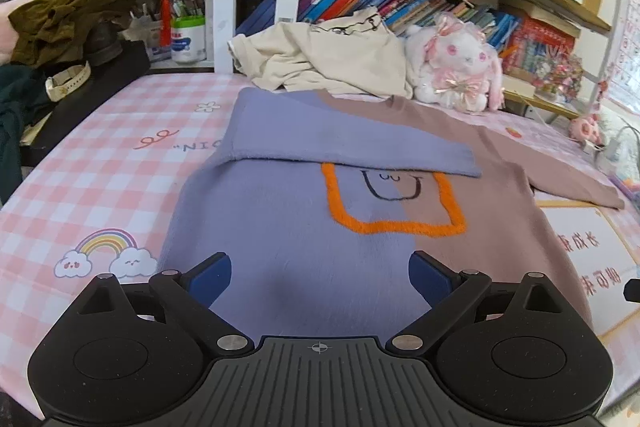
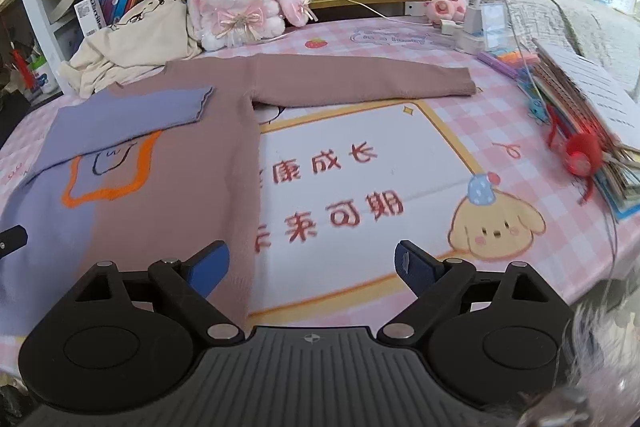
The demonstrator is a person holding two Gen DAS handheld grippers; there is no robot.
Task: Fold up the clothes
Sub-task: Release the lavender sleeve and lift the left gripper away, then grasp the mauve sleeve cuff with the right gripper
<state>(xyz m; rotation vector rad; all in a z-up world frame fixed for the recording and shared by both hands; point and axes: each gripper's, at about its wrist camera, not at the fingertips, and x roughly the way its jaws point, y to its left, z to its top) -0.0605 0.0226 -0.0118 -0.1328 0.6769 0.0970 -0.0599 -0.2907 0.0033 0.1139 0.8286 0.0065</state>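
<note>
Your left gripper [image 1: 319,281] hangs with its blue pads spread wide, nothing between them, low over the purple half of the sweater [image 1: 288,235]. Off to its left, past the sweater's edge, the pink checked tablecloth [image 1: 100,163] shows a rainbow print, and further left and ahead a dark pile carries a watch [image 1: 66,81] under an olive garment [image 1: 68,15]. Straight ahead of the pads, the purple sleeve [image 1: 340,143] lies folded across the chest, covering the top of the orange outline [image 1: 394,223] with the small drawn face. Beyond the collar sits a crumpled cream garment [image 1: 320,59], and to its right a white plush bunny [image 1: 460,67] leans by the bookshelf. Ahead to the right, the brown half runs out to the brown sleeve [image 1: 560,179], which lies stretched out flat.

Your right gripper [image 2: 312,269] is equally wide apart and empty. Its left pad [image 2: 210,269] sits over the sweater's brown side edge; its right pad [image 2: 414,269] is over the white printed panel of the cloth. Ahead and left lies the sweater body [image 2: 172,195] with the folded purple sleeve [image 2: 132,111]. The brown sleeve [image 2: 360,81] extends rightward well ahead of the pads. Right of the gripper, a puppy print [image 2: 496,223] shows on the cloth, and further right a stack of books [image 2: 592,107] lies with a red pom-pom [image 2: 582,151] against it.
</note>
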